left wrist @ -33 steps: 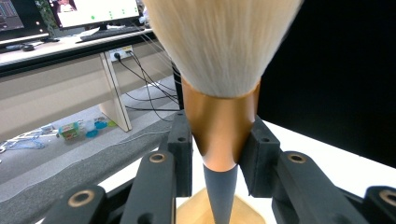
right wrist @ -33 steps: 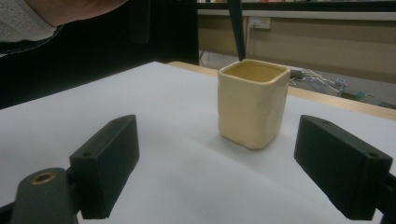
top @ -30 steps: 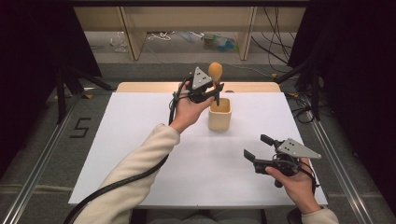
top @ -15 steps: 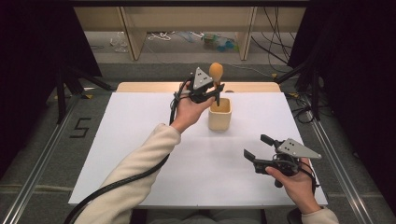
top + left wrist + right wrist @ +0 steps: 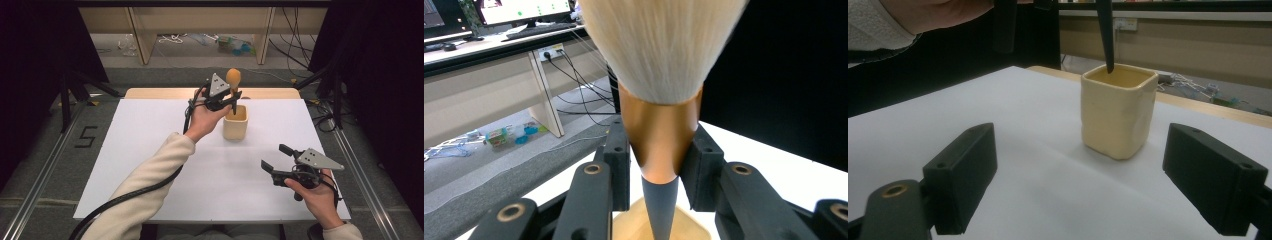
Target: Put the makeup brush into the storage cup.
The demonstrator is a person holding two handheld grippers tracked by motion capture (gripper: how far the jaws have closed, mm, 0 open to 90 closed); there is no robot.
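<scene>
Copper-ferruled brush (image 5: 659, 135) is clamped in the left hand-held gripper (image 5: 226, 97), tip inside the cup (image 5: 235, 122) below; release remains. The right hand-held gripper (image 5: 277, 157) is held wide, empty.

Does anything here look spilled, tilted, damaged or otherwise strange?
Nothing stands out. The cream square ceramic cup stands upright on the white table, and the left gripper holds the large makeup brush with the copper ferrule upright, handle tip in the cup's mouth.

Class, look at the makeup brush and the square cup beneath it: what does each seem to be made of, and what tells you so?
Makeup brush: pale, soft bristles, fine strands visible; the copper-coloured collar looks like brushed metal with a dull sheen; the dark tapered handle may be plastic or painted wood.
Square cup: probably glazed ceramic, cream-yellow, smooth with slightly uneven walls and rounded corners.
</scene>
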